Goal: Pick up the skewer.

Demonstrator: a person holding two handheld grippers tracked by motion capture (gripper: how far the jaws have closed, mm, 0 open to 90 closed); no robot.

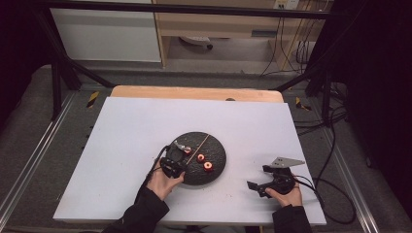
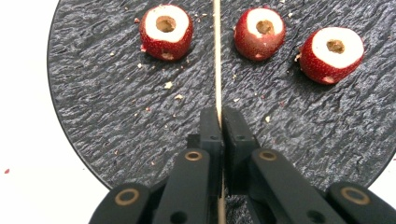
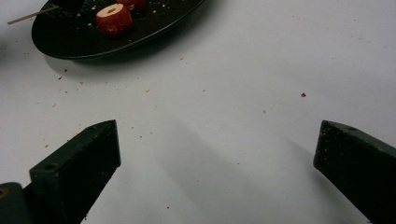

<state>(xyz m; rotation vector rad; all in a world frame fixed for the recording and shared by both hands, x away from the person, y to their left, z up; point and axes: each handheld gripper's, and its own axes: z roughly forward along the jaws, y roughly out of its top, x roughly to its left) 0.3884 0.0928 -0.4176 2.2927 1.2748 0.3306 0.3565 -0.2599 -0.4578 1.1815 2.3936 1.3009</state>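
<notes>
From above: left gripper (image 1: 180, 154) over the near-left rim of the dark round plate (image 1: 219, 158), right gripper (image 1: 274, 182) parked well apart on bare white counter (image 1: 126, 131), wide free room all round. Along the left gripper's fingers (image 2: 209, 128): clamped tight on the thin wooden skewer (image 2: 216, 56), lying across the plate's middle, one cored strawberry (image 2: 166, 30) left of it, two to its right. Along the right gripper's fingers (image 3: 93, 149): spread wide, holding nothing, plate edge far off.
</notes>
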